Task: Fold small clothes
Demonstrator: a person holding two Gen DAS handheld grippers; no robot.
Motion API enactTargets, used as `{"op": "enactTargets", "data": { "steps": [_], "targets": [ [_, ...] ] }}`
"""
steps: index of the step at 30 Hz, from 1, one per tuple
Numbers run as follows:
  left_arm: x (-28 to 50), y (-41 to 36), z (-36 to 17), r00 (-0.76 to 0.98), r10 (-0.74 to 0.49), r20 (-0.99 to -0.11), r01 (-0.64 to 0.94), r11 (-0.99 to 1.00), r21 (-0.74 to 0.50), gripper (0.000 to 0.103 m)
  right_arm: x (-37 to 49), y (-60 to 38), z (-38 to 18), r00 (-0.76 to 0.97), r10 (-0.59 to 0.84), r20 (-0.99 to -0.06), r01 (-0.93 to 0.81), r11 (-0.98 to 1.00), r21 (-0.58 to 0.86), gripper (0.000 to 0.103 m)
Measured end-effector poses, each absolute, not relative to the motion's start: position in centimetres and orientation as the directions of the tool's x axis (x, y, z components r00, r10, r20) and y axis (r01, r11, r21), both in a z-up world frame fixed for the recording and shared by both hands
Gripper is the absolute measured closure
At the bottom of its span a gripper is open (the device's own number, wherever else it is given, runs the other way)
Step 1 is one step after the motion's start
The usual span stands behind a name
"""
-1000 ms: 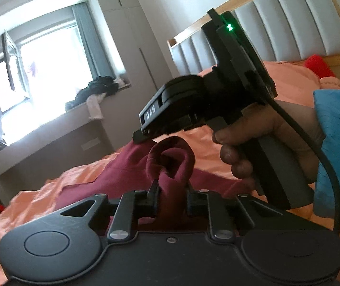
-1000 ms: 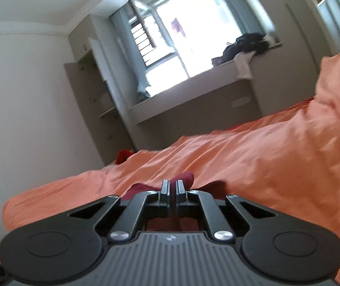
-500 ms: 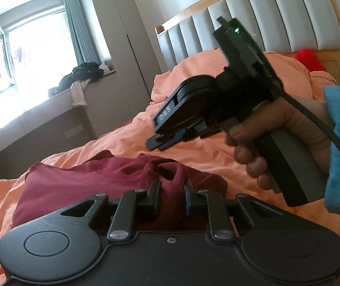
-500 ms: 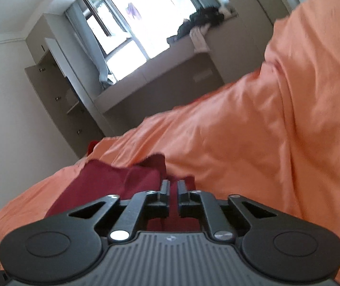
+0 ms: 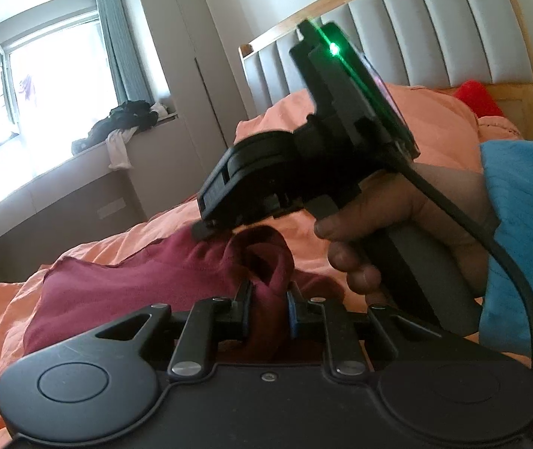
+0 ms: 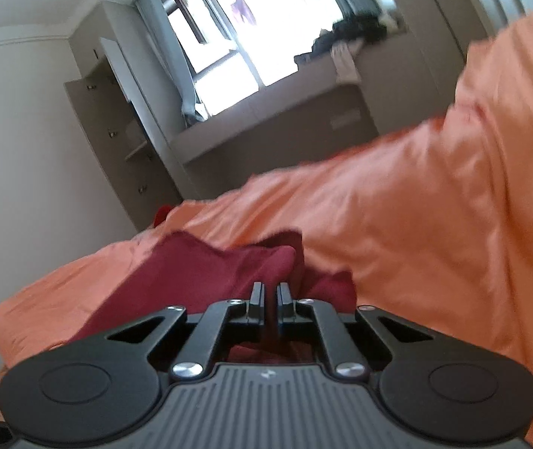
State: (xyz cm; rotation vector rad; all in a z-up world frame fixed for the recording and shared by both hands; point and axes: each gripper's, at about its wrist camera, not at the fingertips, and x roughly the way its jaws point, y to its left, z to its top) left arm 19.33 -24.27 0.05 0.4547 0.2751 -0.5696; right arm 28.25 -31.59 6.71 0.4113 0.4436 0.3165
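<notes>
Bed (image 5: 434, 127) fills the room's middle, covered by a rumpled orange sheet (image 6: 397, 224); only the left wrist view takes in the grey padded headboard (image 5: 434, 37) and a red item (image 5: 475, 97) against it. Window (image 6: 251, 37) with a dark clothes heap (image 5: 124, 119) on the ledge appears in both views; the open cupboard (image 6: 116, 127) beside it shows only from the right wrist. Dark red garment (image 5: 124, 284) lies bunched on the sheet, one part flat, another raised. Left hand-held gripper (image 5: 268, 308) is clamped on a raised fold of it, cloth filling the gap between the fingers. The left view alone shows the right hand (image 5: 397, 224), blue sleeve (image 5: 520, 247), around the other tool's handle, its tip down at the garment's upper edge. Right hand-held gripper (image 6: 270, 293), seen from its own camera, has its jaws just closing to a narrow slit, red cloth directly beneath and ahead; whether any is pinched, I cannot tell, frame blurred.
</notes>
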Motion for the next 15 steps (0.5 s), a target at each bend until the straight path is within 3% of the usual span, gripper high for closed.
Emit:
{"op": "enactTargets", "data": {
  "steps": [4,11,15],
  "targets": [
    [19.4,-25.4,-0.3,0.794,-0.475,-0.379,0.594,0.739,0.319,0.084,27.5,-32.8,7.6,0.883,0.334,-0.33,-0.176,0.886,0.428,0.097],
    [21.0,-25.9,-1.3,0.748,-0.494,-0.443,0.627,0.744,0.23,0.085,28.5,-34.2,5.8,0.866,0.283,-0.412,-0.087,0.897,0.433,0.097],
    [21.1,-24.8,-0.6,0.717,-0.523,-0.461,0.647,0.746,0.161,0.075,28.9,-33.6,5.3,0.857,0.281,-0.432,-0.086,0.905,0.417,0.097]
  ]
}}
